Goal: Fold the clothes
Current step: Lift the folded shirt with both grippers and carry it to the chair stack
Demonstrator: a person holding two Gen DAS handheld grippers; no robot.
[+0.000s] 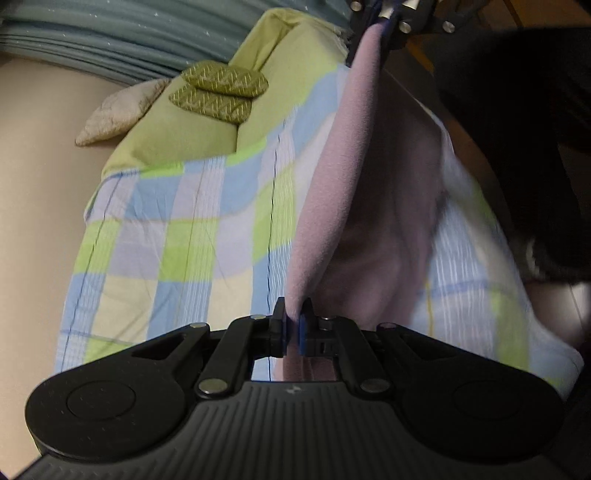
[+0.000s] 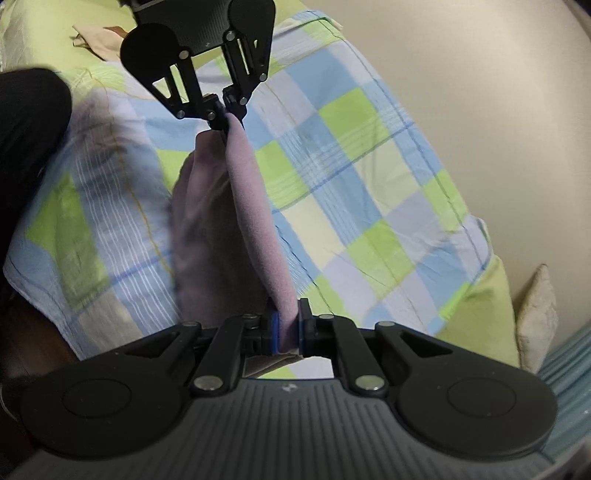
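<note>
A lilac fleece garment [image 1: 332, 177] hangs stretched in the air between both grippers, above a bed with a checked blue, green and white sheet [image 1: 177, 229]. My left gripper [image 1: 294, 325] is shut on one end of its upper edge. The right gripper [image 1: 384, 18] grips the other end at the top of the left wrist view. In the right wrist view my right gripper [image 2: 288, 325] is shut on the lilac garment [image 2: 251, 206], and the left gripper [image 2: 226, 114] pinches its far end. The rest of the cloth sags below the taut edge.
Two olive patterned pillows [image 1: 218, 90] and a pale cushion [image 1: 118, 110] lie at the head of the bed by a beige wall [image 2: 461, 74]. A teal curtain [image 1: 110, 37] hangs behind. A person's dark clothing [image 2: 26, 129] is close beside the bed.
</note>
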